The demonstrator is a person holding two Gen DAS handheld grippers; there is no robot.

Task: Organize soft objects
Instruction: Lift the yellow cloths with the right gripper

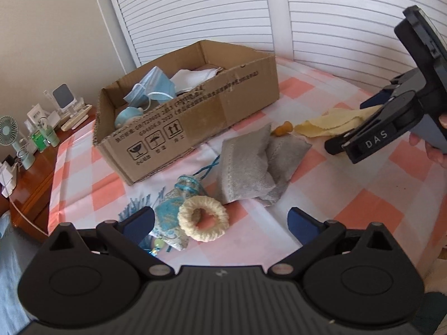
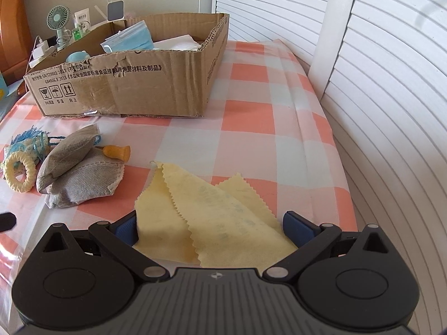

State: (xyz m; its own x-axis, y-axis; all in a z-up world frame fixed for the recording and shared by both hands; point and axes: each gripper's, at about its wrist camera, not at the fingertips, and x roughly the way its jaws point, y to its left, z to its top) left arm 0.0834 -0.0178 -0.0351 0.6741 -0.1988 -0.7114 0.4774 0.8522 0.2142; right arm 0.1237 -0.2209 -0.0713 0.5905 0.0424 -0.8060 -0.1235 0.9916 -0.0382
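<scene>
Right wrist view: the right tongs (image 2: 209, 227) stand spread wide over a yellow cloth (image 2: 206, 209) with pinked edges, which lies folded on the checked table (image 2: 251, 117) near its right edge, apart from the cardboard box (image 2: 125, 89) at the far left corner. Nothing is pinched yet. The cloth lies in 2 or 3 loose layers, so a closing grip may catch only the top fold and leave the rest trailing, or may gather the checked cover beneath it.

Left wrist view: the left tongs (image 1: 220, 223) are also released and empty, hanging above a cream knitted ring (image 1: 203, 222) and a blue patterned sachet (image 1: 170, 217) near the table's front edge. The sachet's blue cords (image 1: 208, 167) run under the ring and toward 2 grey pouches (image 1: 251, 167), so lifting one piece could drag another.

Only this camera looks down into the box, showing a blue face mask (image 1: 151, 88), white cloth and a pale blue toy already inside. The right wrist camera alone shows the orange wooden peg (image 2: 117, 152) clearly, touching the pouches, and the cloth's full spread, which the right tongs partly hide from the left.
</scene>
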